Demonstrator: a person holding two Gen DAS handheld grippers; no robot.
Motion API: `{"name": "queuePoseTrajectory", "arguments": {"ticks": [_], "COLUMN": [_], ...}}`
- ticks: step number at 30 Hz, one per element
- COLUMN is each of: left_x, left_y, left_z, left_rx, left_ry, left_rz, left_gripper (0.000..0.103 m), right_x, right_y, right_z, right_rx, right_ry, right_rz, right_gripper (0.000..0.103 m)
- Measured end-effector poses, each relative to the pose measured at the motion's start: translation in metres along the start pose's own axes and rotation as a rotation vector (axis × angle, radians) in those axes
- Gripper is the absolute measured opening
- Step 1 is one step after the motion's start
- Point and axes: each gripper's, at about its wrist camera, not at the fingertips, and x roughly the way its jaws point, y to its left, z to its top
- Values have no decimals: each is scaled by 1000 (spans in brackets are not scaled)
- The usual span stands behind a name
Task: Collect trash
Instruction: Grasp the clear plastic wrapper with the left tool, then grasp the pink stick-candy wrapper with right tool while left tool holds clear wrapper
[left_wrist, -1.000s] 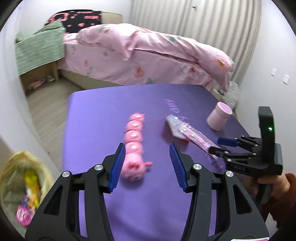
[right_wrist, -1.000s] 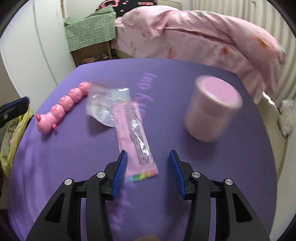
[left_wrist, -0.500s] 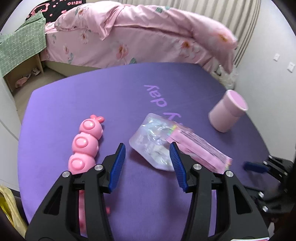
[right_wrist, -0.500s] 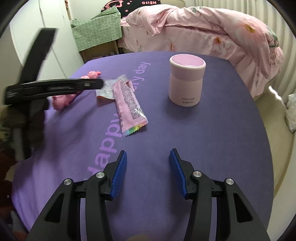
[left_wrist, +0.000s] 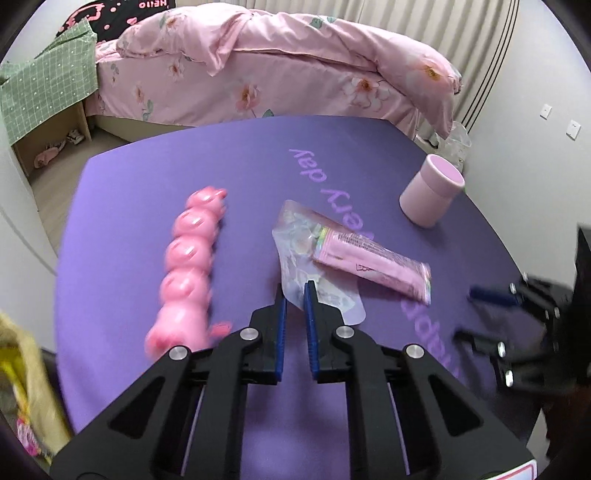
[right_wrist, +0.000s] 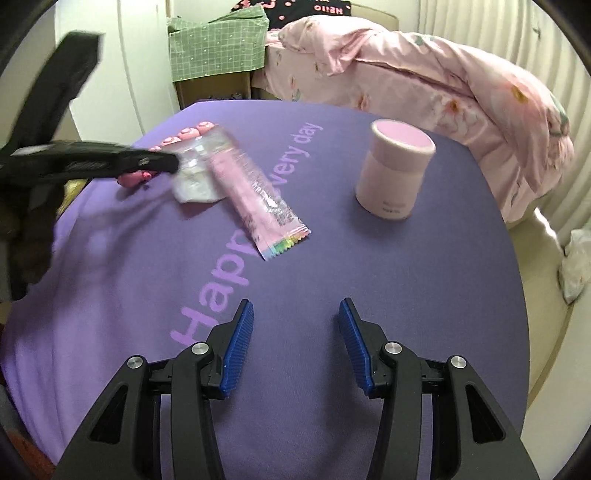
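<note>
Left gripper pinching clear wrapper beside pink wrapper on counter; right gripper spread, holding nothing.

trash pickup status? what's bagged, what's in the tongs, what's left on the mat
Done: the yellow bag beside the table already holds some wrappers. In hand: the left tongs are closed on the clear wrapper, which lies on the purple mat. Left: the pink wrapper, partly overlapping the clear one. The right tongs are open and empty.

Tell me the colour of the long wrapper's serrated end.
Rainbow-striped, on the pink wrapper; clearest in the right wrist view.
</note>
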Motion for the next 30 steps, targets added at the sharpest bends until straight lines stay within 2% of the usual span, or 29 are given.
{"name": "queuePoseTrajectory", "arguments": {"ticks": [2, 4, 7, 9, 12, 17, 20, 22, 23, 24, 25, 26, 30], "left_x": [-7, -9, -14, -18, -27, -37, -43, -48, -49, -49, -49, -49, -45], "left_y": [6, 12, 19, 22, 28, 38, 43, 47, 49, 50, 50, 51, 53], "left_z": [-11, -21, -32, -34, -36, -41, -42, -43, -44, -45, -46, -48, -52], "left_rx": [-15, -32, -72, -90, -97, -122, -133, -143, -148, -152, -154, -156, -183], "left_ry": [7, 21, 25, 17, -5, -18, -36, -48, -52, -55, -58, -58, -54], "left_rz": [0, -4, -11, -12, 4, 18, 31, 34, 32, 28, 23, 17, -33], "left_gripper": [10, 10, 10, 10, 10, 9, 10, 10, 10, 10, 10, 10, 21], "right_x": [-1, -2, -1, 7, 29, 48, 56, 54, 50, 48, 43, 39, 22], "right_y": [3, 4, 10, 16, 26, 37, 48, 56, 60, 63, 65, 65, 58], "right_z": [7, 14, 28, 39, 60, 82, 84, 78, 73, 70, 65, 60, 44], "right_rx": [-8, -12, -50, -79, -137, -209, -259, -279, -292, -296, -293, -281, -186], "right_ry": [-20, -52, -105, -93, -34, 3, 43, 64, 56, 56, 57, 61, 67], "right_rz": [-18, 17, 167, 195, 163, 349, 402, 411, 377, 362, 346, 342, 325], "right_gripper": [46, 46, 46, 46, 46, 46, 46, 42, 39, 35, 25, 23, 15]}}
